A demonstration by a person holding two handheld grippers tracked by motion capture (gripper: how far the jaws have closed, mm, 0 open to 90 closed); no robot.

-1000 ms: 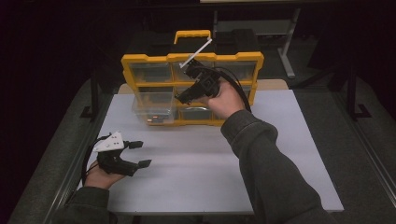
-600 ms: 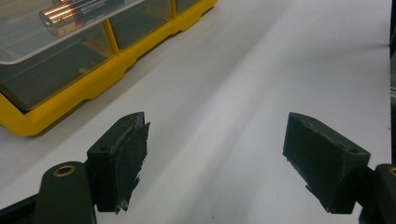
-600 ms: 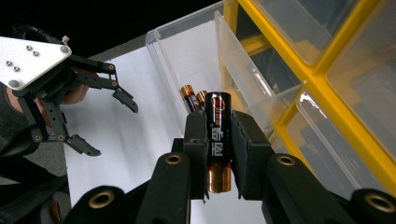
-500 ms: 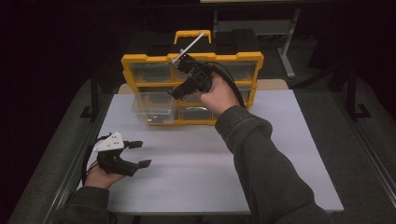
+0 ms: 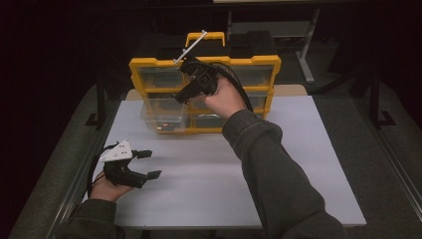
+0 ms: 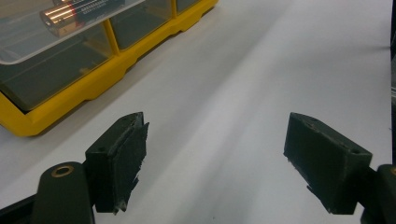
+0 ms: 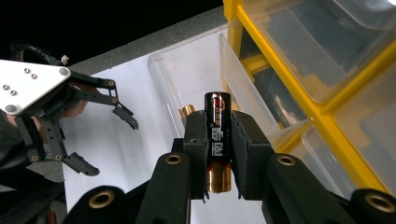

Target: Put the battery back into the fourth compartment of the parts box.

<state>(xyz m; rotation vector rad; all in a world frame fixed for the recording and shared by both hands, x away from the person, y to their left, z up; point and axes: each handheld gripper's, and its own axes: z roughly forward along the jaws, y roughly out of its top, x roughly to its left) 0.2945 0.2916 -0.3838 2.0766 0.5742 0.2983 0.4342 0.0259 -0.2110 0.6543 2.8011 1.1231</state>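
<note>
Dark room surrounds a white desk in the high view, with a metal stand in the shadow at the upper right. At the upper centre of the frame a yellow organizer box with clear drawers stands on the desk. One clear drawer at its lower left is pulled out. The right gripper hangs in front of the box, close above this drawer. The left gripper rests at the lower left of the frame, well apart from the box, its fingers spread.

From the left gripper view, the two black fingers stand wide apart with nothing between them, over the bare white desk. At the upper left is the yellow box with a battery behind a clear front.

From the right gripper view, the fingers are pinching a black AA battery at the centre of the frame, upright, its copper end pointing down toward the camera. Behind it, at the upper centre, the open drawer shows, with another battery lying inside. The left gripper sits at the left of the frame.

I judge that the battery is about to go into the open drawer. The grip is only on the middle of a smooth round body, so it could slip or turn. If released too early or off to the side, it may hit the drawer wall and roll away across the smooth desk.
</note>
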